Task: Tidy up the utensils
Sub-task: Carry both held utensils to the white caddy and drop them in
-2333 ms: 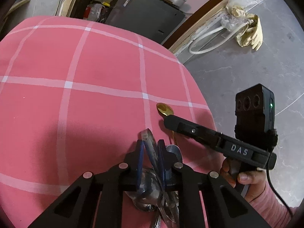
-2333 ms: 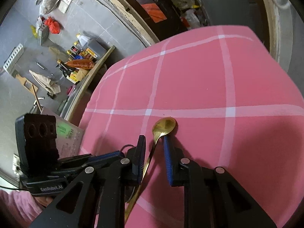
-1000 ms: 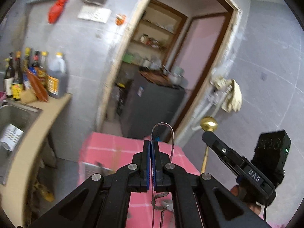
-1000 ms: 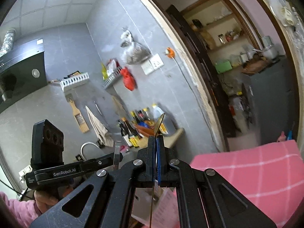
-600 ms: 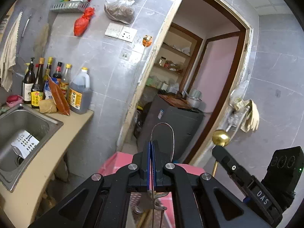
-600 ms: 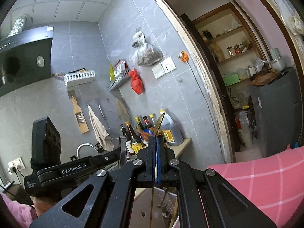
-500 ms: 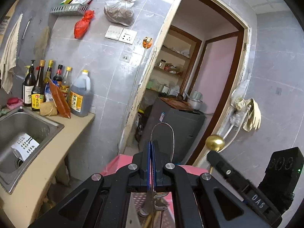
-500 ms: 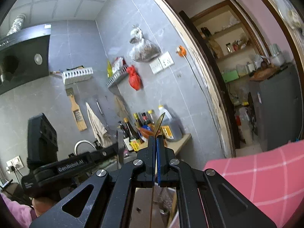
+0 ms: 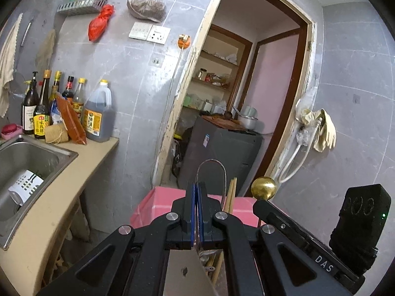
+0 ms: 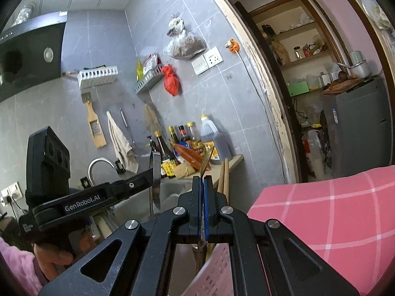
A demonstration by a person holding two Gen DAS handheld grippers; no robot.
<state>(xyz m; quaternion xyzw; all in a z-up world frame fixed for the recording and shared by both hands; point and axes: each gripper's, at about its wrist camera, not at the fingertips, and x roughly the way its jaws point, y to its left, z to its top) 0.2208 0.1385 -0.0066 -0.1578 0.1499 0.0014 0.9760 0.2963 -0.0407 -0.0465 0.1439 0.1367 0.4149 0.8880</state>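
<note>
Grey kitchen tiles back both raised tools: the left tool (image 9: 196, 218) pinches a silver spoon (image 9: 211, 170) upright, the right tool (image 10: 203, 206) pinches a gold spoon (image 9: 263, 188) upright, handles pointing down toward the chopstick holder (image 10: 217, 264) just below, nearer the right.

— What do you have along the wall?
— Bottles (image 9: 44, 103) and a jug (image 9: 98, 116) on your desk (image 9: 61, 192), beside the sink (image 9: 24, 162). A red bag (image 9: 100, 22) hangs above.
— And past the door?
— A grey cabinet (image 9: 217, 153); gloves (image 9: 321, 128) hang to its right.
</note>
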